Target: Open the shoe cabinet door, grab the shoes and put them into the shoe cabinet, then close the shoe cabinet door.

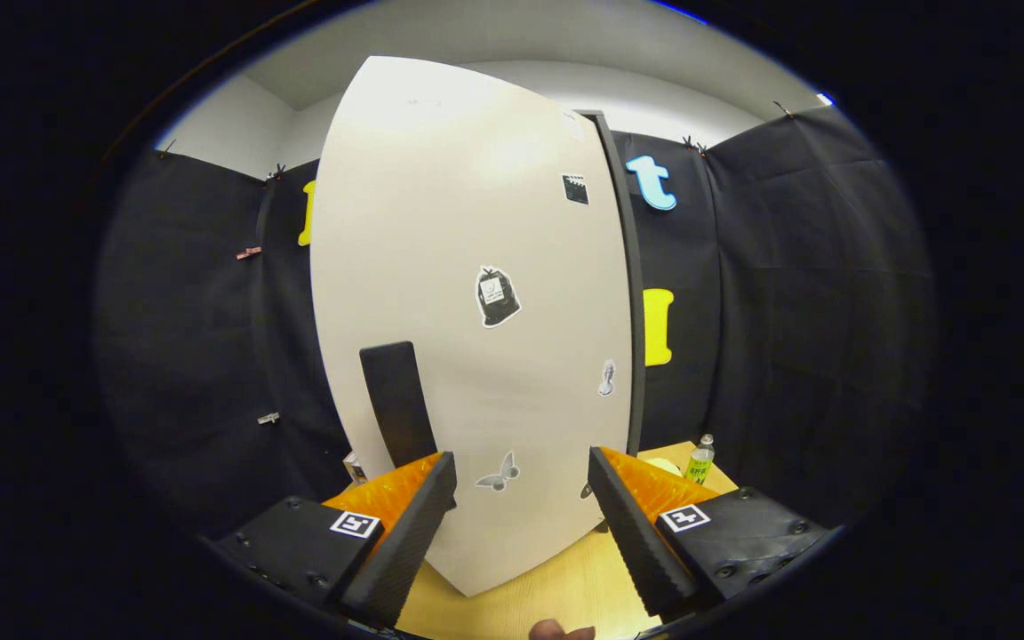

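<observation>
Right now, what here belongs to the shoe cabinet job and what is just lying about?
Job: cabinet door, white, with a black handle just ahead of the gripper, whose jaws stand open, holding nothing.

Lying about: bottle on the table beyond the door; stickers on the door.

No wording can be read anywhere. The cabinet door [476,338] carries several stickers: a dark bag-shaped one [497,297] with a pale label too small to read, a small black square one [575,188] near its upper edge, a small grey figure [606,378], and a butterfly shape [498,475] low down. The bottle [700,459] on the worktop [556,596] has a green label, its print too small to make out. Each finger block of the gripper [521,511] bears a square black-and-white coded marker [356,524], a pattern and not text; the jaws stand apart.
</observation>
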{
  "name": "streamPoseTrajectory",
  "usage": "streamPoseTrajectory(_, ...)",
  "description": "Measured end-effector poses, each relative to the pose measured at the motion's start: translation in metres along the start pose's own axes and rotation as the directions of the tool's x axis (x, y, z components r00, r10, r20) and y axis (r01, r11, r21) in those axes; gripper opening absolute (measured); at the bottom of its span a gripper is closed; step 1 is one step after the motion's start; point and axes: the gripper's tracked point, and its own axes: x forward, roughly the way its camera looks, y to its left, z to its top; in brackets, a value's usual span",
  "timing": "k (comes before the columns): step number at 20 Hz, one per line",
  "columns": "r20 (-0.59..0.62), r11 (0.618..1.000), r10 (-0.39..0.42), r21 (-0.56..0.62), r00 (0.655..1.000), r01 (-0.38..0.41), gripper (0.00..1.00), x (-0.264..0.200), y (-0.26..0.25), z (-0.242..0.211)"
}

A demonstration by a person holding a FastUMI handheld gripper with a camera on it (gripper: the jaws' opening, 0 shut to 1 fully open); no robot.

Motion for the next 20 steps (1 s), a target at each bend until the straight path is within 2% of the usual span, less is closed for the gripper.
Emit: streamPoseTrajectory(20, 0.026, 0.998, -0.044, -0.037, 0.999, 0.045, 0.98, -0.002, -0.007, 0.003)
